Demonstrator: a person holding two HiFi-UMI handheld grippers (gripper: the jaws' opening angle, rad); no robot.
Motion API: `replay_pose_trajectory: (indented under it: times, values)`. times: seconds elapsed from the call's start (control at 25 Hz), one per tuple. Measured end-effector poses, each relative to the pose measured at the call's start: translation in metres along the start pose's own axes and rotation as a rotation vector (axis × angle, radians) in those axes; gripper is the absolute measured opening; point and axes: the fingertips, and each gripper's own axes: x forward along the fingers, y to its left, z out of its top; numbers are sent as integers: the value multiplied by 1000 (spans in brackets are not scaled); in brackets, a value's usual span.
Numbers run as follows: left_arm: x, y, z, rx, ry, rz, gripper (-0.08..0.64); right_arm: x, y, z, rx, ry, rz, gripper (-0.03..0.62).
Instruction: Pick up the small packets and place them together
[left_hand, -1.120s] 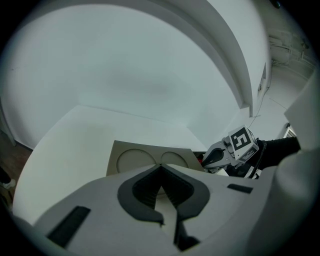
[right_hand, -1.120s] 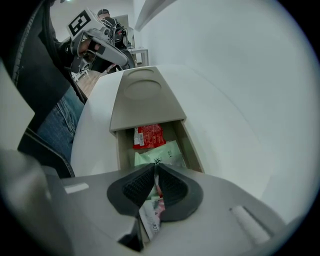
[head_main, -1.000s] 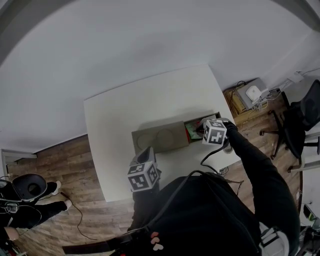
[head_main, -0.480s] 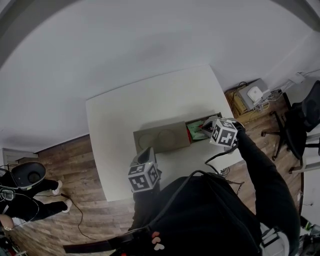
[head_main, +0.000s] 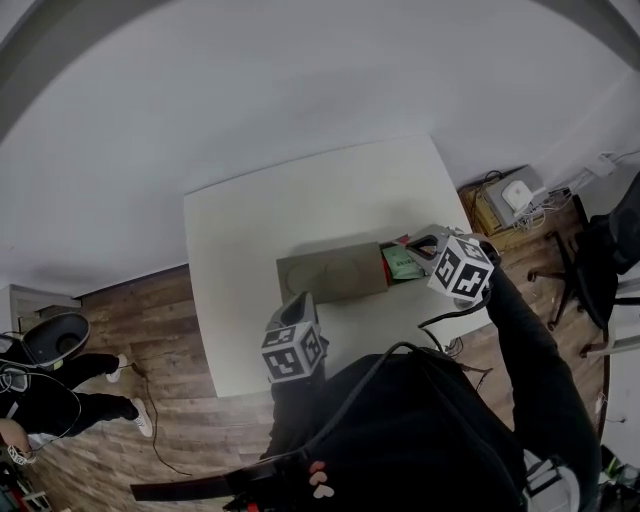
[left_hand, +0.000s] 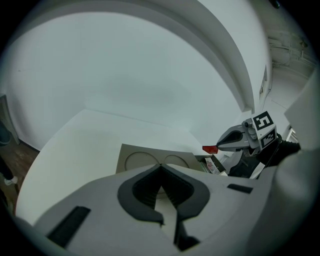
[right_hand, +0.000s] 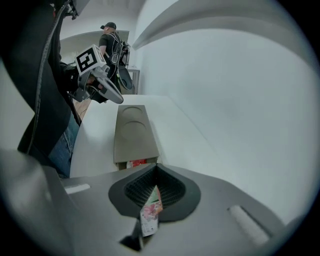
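Right gripper (right_hand: 152, 197) is clamped on a small pink-and-white packet (right_hand: 149, 215), held up right by the open end of the cardboard box (right_hand: 132, 132) on the white table (head_main: 300, 200). More packets (head_main: 400, 262) are sitting in that open end. Left gripper (left_hand: 161, 192) has its jaws together with nothing in them, over the table's near edge.

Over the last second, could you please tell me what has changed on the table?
The right gripper closed its jaws on a small packet at the open end of the box, then drew back from it toward the person's right. The left gripper, the box and the table stayed as they were.
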Motion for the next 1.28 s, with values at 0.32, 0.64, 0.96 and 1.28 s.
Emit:
replay_pose_trajectory:
  times: [0.32,0.64,0.96,1.28]
  values:
    - [-14,9,-2,-25,-21,23,-1,16,6,80,-126,-129,-10,2]
    - [-37,30,-14,-74,-47,72,0,51,33,153,-224,-246,10,2]
    - [-52,51,-25,-118,-46,108,-2,94,70,201,-324,-277,61,2]
    - [-57,63,-26,-131,-43,116,-2,119,90,211,-340,-253,125,2]
